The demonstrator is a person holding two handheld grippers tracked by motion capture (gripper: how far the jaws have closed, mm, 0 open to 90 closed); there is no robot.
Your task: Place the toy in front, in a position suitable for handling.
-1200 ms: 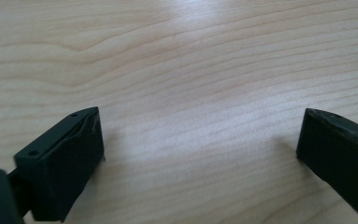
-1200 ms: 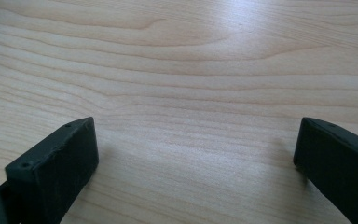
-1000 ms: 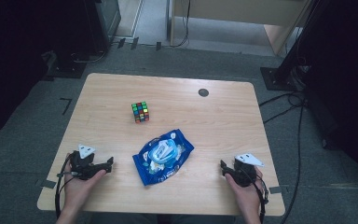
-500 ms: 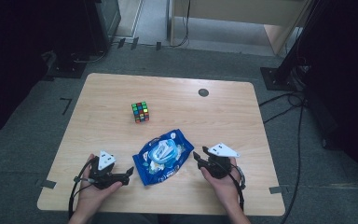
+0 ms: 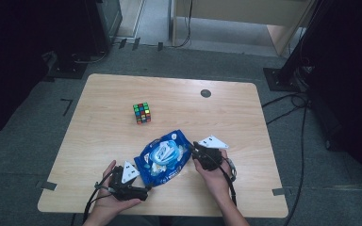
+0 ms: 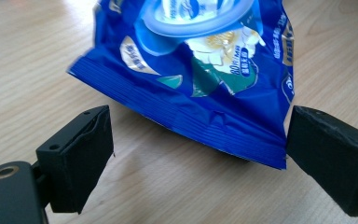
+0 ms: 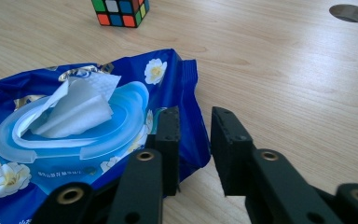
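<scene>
The high view looks forward and down from above the near edge, taking in the whole tabletop (image 5: 122, 127) with the floor around it. The left gripper view sits low, very close to the blue wipes pack (image 6: 205, 79), facing its crimped end in the upper middle of the frame. The right gripper view, equally low and close, looks across the same pack (image 7: 74, 135) toward the colour cube (image 7: 120, 10) at the top edge. All three share the pack.

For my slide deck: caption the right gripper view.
Right gripper nearly closed at the edge of a blue wet-wipes pack, tissue poking out.
</scene>
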